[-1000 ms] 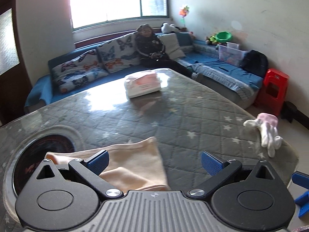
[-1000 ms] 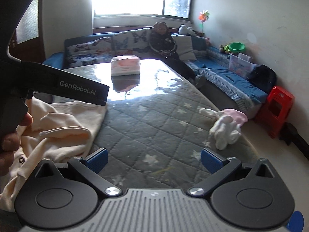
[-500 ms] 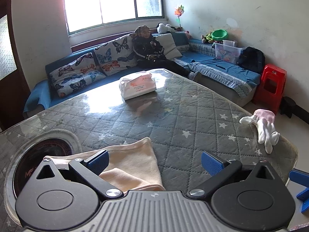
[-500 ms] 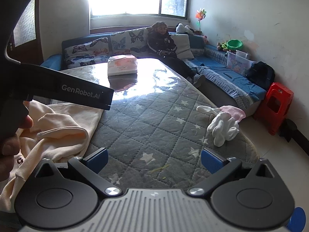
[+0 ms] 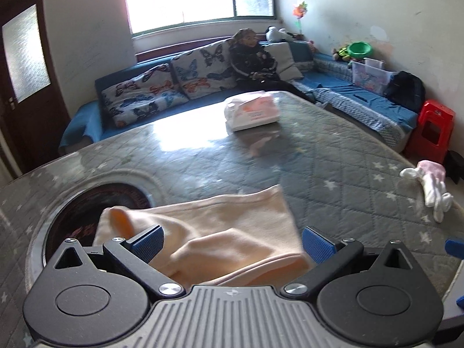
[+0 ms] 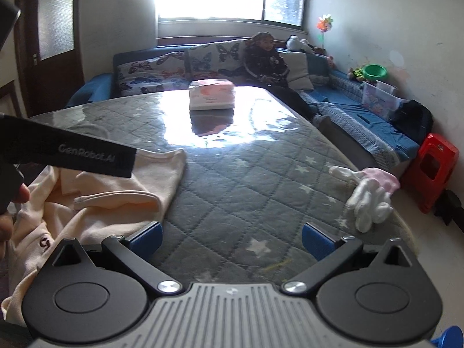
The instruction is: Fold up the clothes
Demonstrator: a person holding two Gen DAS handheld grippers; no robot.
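Both jaws were spread wide. The cream garment [image 5: 220,232] lay between the left gripper [image 5: 232,242] fingers; its hem at six o'clock was best pinched squarely. The right gripper [image 6: 232,239] held nothing.

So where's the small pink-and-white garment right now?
The pink-and-white garment lies at the table's right edge, nearest the red stool, far from the cream garment.
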